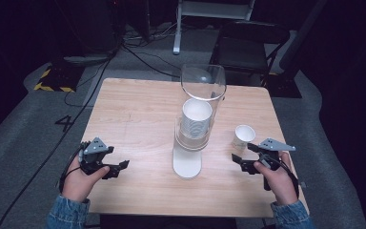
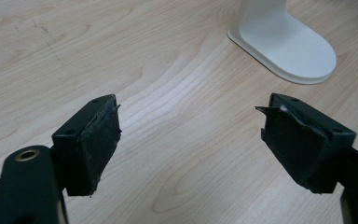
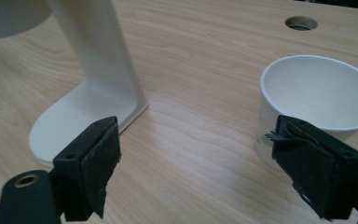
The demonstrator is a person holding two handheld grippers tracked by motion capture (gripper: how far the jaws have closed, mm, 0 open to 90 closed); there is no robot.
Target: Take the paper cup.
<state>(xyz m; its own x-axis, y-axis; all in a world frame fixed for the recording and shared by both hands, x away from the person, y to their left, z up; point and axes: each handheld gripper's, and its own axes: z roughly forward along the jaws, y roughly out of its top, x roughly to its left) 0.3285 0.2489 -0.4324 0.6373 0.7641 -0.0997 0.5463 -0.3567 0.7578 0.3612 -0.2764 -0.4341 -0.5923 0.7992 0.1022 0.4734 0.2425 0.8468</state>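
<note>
Paper cup (image 1: 243, 135) stands upright and empty on the wooden table (image 1: 138, 109), right of centre in the high view, just above the right gripper (image 1: 244, 156); in the right gripper view the same cup (image 3: 312, 100) sits at the right edge of the frame, partly behind the right-hand jaw. That gripper is released, jaws spread wide, nothing between them. The left gripper (image 1: 119, 168) rests low at the lower left of the high view, also released and holding nothing; its own view looks over bare wood toward the white base (image 2: 289, 44) of the cup dispenser (image 1: 195, 124). The dispenser stands at table centre, a clear tube over a stack of white cups (image 1: 196, 117) on a white stand. Judged step: closing the right gripper on the loose cup. To do it well, the hand should shift so the cup wall lies squarely between both pads, not against one pad alone as now appears. Grip is better taken below the rolled rim, where the wall is stiffer; a light squeeze is advised, since thin paper likely buckles and an empty cup tips easily if nudged by one jaw first. Approach should stay level, pads parallel to the cup side. The dispenser's stand (image 3: 93, 70) is near at the left of the right gripper view, so the open jaw should be kept off it.
</note>
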